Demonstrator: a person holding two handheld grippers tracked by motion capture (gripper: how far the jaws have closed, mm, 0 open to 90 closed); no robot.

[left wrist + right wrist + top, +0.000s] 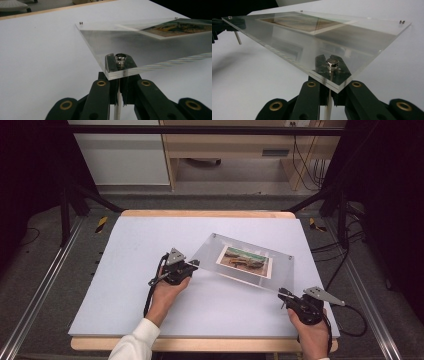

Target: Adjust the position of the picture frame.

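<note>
A clear acrylic photo frame (205,254) with a landscape picture (245,261) sandwiched in it hangs tilted above the white table. My left gripper (194,265) is shut on the thin metal post under the frame's near-left corner, below the silver cap (120,57). My right gripper (283,294) is shut on the matching post under the near-right corner, beneath its cap (332,63). In the left gripper view the acrylic frame (112,42) stretches away from my left gripper (119,93). From my right gripper (329,94), the frame (357,40) spreads to the far left corner with its own post (237,38).
The white table board (130,285) has a wooden rim (200,213) at the back. Metal rails (40,290) run along both sides on the floor. Cables (335,265) lie at the right. A wooden desk (225,150) stands beyond the table.
</note>
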